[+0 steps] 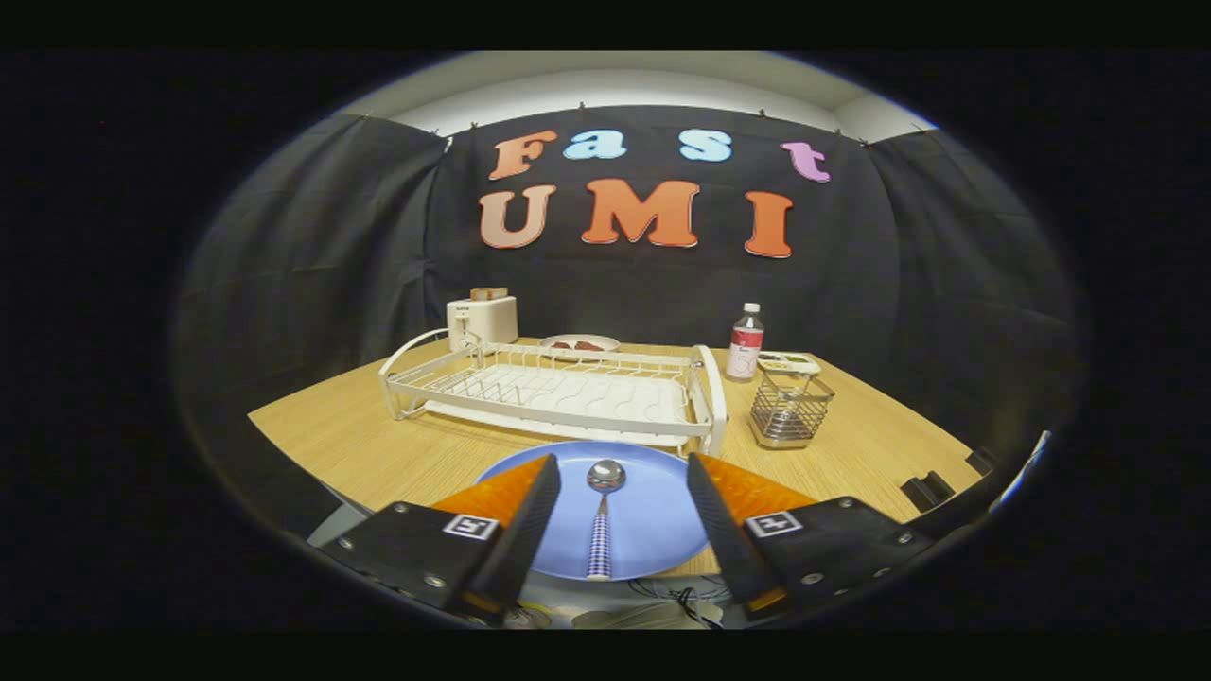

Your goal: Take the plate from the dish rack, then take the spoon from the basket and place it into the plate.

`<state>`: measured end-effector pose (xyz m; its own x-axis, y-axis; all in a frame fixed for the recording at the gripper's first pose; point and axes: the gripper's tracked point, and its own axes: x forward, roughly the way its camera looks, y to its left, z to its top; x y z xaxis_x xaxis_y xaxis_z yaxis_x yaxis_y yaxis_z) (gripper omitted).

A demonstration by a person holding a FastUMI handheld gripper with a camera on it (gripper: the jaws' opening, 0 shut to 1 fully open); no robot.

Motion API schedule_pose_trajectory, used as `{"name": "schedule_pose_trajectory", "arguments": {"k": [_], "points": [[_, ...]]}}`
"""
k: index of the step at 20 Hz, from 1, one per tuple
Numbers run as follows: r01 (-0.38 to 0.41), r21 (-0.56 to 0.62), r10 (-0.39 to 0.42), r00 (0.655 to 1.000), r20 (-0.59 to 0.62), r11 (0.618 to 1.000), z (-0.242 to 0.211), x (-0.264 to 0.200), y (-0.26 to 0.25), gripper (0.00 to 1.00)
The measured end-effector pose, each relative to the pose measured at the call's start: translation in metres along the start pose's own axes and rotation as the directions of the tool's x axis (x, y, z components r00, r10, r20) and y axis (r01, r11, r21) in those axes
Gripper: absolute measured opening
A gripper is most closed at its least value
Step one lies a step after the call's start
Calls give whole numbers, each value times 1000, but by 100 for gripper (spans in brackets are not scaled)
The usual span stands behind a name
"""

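A blue plate [653,530] lies flat on the wooden table, in front of the white dish rack [558,388]. On the plate lies a spoon [602,515], bowl toward the rack, with a checked handle pointing back at me. My gripper [620,473] hovers above the plate, open, and the spoon is seen in the wide gap between its two fingers, untouched by either. The wire basket [790,409] stands to the right of the rack, beyond the right finger.
A white toaster [482,320] stands behind the rack's left end. A small plate of food [579,343] sits behind the rack. A bottle with a red label [745,342] stands behind the basket. The table's near edge runs just below the blue plate.
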<state>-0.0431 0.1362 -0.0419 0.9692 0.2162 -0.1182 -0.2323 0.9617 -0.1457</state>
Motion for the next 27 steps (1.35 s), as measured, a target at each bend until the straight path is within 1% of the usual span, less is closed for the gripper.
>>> {"name": "schedule_pose_trajectory", "arguments": {"k": [2,6,10,16,21,27], "points": [[21,14,-21,1000,0,1000,5,1,-13,97],[66,40,-67,998,16,997,21,0,-43,98],[130,25,-131,990,53,991,43,-2,-75,98],[195,29,-197,977,85,980,65,-3,-109,98],[207,53,-212,973,90,977,73,0,-119,98],[211,46,-214,974,76,976,67,4,-121,98]]}}
